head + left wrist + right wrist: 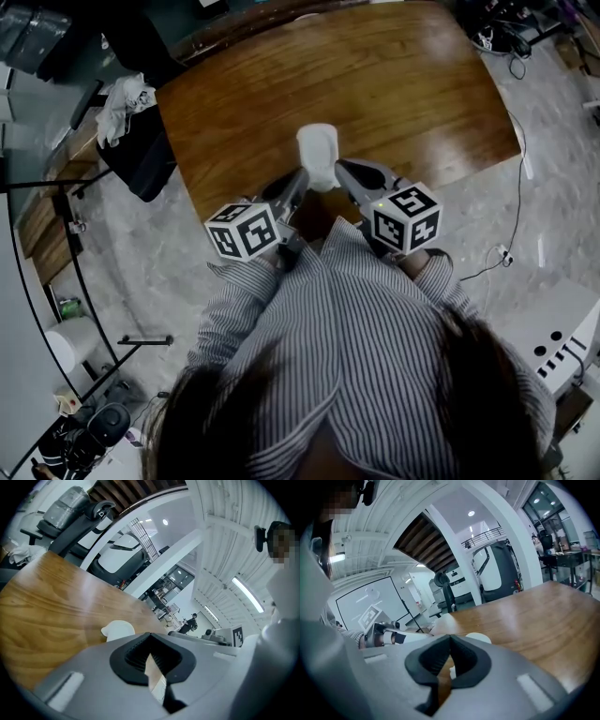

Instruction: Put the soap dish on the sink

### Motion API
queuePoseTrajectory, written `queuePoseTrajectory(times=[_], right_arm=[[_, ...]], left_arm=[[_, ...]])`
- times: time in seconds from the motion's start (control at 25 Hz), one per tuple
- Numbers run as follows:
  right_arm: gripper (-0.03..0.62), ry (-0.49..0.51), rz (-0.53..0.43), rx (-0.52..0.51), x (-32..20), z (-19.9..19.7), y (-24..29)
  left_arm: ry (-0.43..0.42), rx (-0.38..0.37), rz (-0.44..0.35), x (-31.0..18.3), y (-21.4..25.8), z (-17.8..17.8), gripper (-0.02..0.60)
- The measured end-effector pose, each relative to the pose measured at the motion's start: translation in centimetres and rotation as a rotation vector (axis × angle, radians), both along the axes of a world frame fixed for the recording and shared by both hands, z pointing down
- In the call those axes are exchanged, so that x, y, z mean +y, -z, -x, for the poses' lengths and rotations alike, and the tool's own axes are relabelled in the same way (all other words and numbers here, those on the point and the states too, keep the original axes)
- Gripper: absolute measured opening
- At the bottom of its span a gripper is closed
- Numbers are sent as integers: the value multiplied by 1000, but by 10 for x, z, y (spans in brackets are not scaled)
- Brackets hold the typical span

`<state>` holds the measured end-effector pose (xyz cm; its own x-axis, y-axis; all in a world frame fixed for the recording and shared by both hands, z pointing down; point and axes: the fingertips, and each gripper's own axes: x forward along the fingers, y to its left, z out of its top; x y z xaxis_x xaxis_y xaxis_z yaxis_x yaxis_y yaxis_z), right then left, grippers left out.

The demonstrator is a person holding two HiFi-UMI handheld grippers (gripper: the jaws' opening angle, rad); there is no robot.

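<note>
A white soap dish (318, 150) lies on the brown wooden table (403, 84) near its front edge. My left gripper (302, 175) points at the dish's near left side and my right gripper (341, 166) at its near right side, both close beside it; whether they touch it is unclear. In the left gripper view the dish (118, 629) shows just beyond the left gripper (150, 635), whose jaws are shut with nothing held. In the right gripper view the dish (478, 638) peeks over the right gripper (450, 637), also shut and empty. No sink is in view.
A black chair (141, 150) with a white cloth (122, 105) on it stands at the table's left corner. Cables (518, 141) trail over the grey floor on the right. A white box (562, 342) sits at the lower right.
</note>
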<state>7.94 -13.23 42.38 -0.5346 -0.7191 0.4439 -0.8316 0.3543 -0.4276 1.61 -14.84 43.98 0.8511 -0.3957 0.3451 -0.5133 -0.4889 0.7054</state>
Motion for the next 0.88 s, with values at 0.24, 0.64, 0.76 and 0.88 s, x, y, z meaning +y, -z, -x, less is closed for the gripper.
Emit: queuePoseTrajectory(times=[0.24, 0.64, 0.76, 0.88], right_arm=[[2, 0, 1, 5, 1, -1, 1], [2, 13, 10, 14, 3, -1, -1], [2, 23, 13, 27, 4, 1, -3], [2, 32, 9, 39, 5, 3, -4]], left_arm=[[-27, 10, 9, 3, 1, -5, 0], [-12, -5, 47, 1, -7, -1, 0], [-12, -4, 47, 1, -8, 0, 0], [-8, -3, 50, 1, -9, 0, 0]])
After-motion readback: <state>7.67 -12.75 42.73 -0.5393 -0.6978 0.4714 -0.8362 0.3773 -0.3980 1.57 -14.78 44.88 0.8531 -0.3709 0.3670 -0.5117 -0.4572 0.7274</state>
